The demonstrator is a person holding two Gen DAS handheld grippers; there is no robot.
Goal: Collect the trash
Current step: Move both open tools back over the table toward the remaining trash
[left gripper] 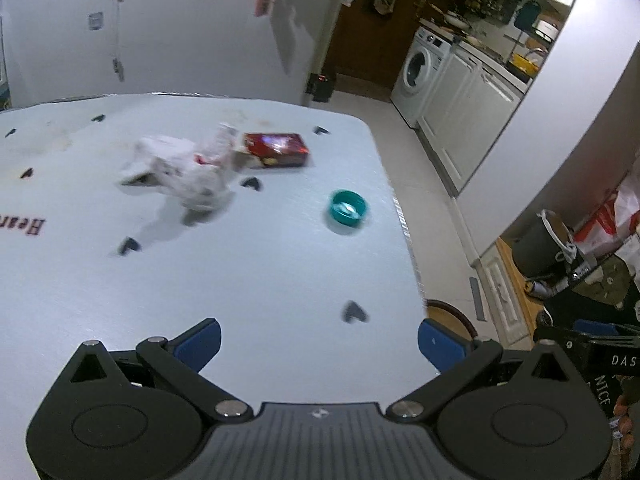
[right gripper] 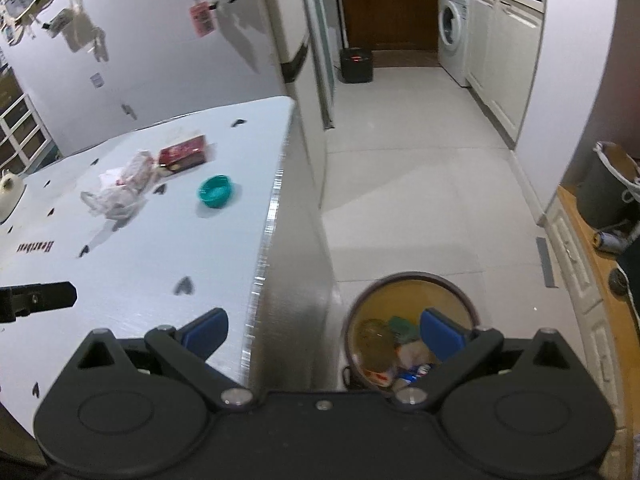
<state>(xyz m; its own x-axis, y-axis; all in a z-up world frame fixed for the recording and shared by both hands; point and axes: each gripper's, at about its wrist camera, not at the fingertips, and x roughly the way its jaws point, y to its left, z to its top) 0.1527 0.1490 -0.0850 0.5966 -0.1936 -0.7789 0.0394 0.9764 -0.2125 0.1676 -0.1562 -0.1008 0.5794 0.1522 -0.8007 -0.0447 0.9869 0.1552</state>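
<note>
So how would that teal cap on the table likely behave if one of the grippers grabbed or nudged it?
The teal cap looks like a shallow, rigid plastic round, so it would probably hold shape under a pinch. It seems small and light, likely sliding on the smooth table when nudged. Lying flat, open side up, it should not roll unless tipped on edge.

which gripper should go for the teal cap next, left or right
Left, probably. The left gripper is open over the table facing the teal cap; the right gripper, also open, hangs at the table edge over the bin.
</note>
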